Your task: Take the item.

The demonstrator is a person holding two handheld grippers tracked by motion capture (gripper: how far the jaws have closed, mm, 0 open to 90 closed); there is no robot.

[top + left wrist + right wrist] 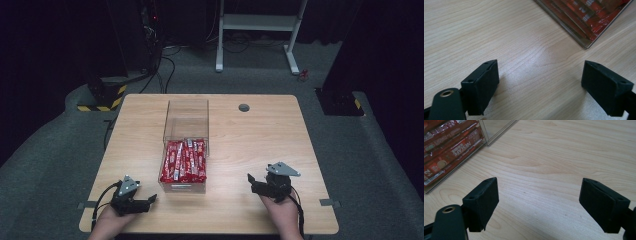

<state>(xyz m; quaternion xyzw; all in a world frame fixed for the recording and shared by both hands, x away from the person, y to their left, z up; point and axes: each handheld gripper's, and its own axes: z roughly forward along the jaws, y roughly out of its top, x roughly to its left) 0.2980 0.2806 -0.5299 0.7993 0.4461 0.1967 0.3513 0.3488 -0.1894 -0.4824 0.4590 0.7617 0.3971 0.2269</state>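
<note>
Clear box [186, 131] sits on the surface [260, 150], left of centre, long axis running front to back. Coffee sachets [185, 160] lie in the box's near half; far half holds nothing. Small round grommet [244, 107] is set in the surface behind and to the right of the box, near the far edge. Left tongs [150, 199] rest on the surface at the near edge, just left of the box's near end. Right tongs [251, 181] rest at the near edge, right of the box, well apart from it. White frame stand [257, 30] is on the floor behind the surface.
</note>
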